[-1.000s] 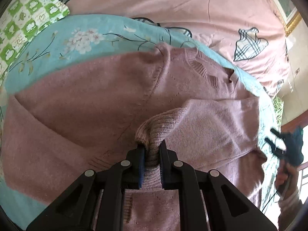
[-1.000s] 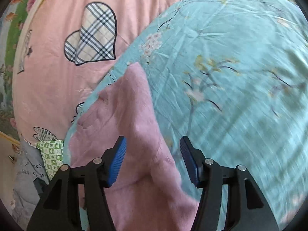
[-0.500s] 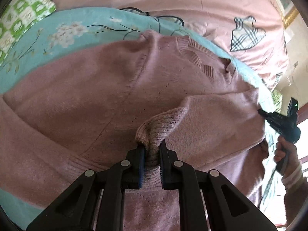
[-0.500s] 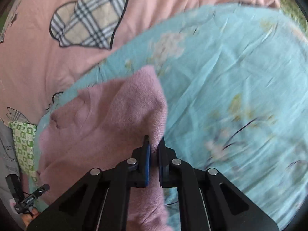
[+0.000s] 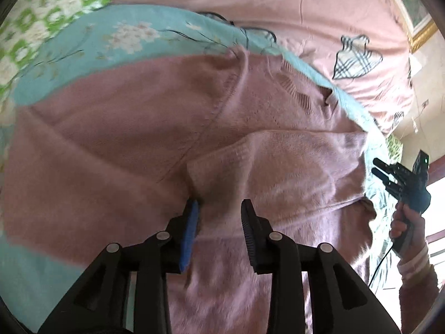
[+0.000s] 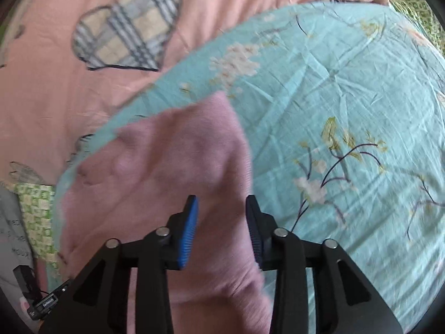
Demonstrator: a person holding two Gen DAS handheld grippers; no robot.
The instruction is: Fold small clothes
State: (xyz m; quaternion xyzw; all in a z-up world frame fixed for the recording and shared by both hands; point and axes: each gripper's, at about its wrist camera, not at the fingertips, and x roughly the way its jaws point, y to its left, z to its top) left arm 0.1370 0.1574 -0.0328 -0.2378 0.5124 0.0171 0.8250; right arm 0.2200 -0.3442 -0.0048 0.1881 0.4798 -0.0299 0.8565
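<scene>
Both pairs of tongs have let go since a moment ago: the left tongs [image 5: 219, 208], which were pinching the ribbed cuff, and the right tongs [image 6: 222, 206], which were clamped on the sweater's edge, now stand partly apart and are opening.

The pink sweater [image 5: 139, 144] lies spread on the blue flowered sheet [image 5: 111, 41], collar toward the far side, with one sleeve [image 5: 278, 167] folded across its body. That sleeve's cuff end lies between the left tongs' fingers; one corner seems to brush the blue pad [image 5: 190, 233], but nothing is pinched. In the right wrist view the sweater's side edge [image 6: 242, 150] runs down between the right tongs' fingers, loose, with bare sheet just beside it.

To my eye the sleeve fold has just been laid down and released. Next the other sleeve or side wants bringing in, so each pair of tongs will have to lift clear without dragging the fuzzy knit, then find a fresh edge to grip.

Beyond the sheet is a pink quilt [image 6: 55, 83] with plaid hearts, and a green checked cloth [image 5: 41, 14] lies at the far corner.
</scene>
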